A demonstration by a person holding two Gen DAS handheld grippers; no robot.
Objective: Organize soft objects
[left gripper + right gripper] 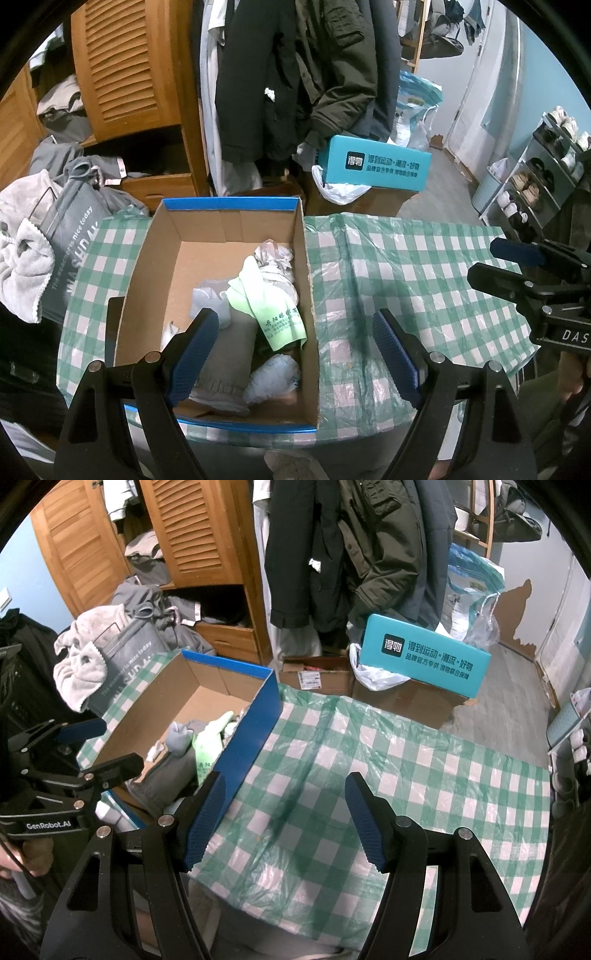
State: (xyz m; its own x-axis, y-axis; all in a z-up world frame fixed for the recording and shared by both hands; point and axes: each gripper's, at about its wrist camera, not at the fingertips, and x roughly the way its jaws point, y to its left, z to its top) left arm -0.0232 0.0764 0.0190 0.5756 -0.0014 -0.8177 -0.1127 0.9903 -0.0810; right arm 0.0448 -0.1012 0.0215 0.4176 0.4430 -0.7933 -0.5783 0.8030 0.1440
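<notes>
Inside corrugated cardboard box (166, 258), crumpled soft cloths (266, 295), both hand-held grippers (295, 354) (284, 819) apart, empty

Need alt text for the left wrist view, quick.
Open left tongs hover over a blue-edged cardboard box holding a green cloth, grey fabric and crumpled bags, on a green checked tablecloth; the right tongs show at right.

Home, bedroom or closet corner. Coats (354, 554) hang on rail, wooden wardrobe (125, 74) holds clothes, shoe rack (535, 177) full of shoes, checked cloth (369, 775) covers bench.
</notes>
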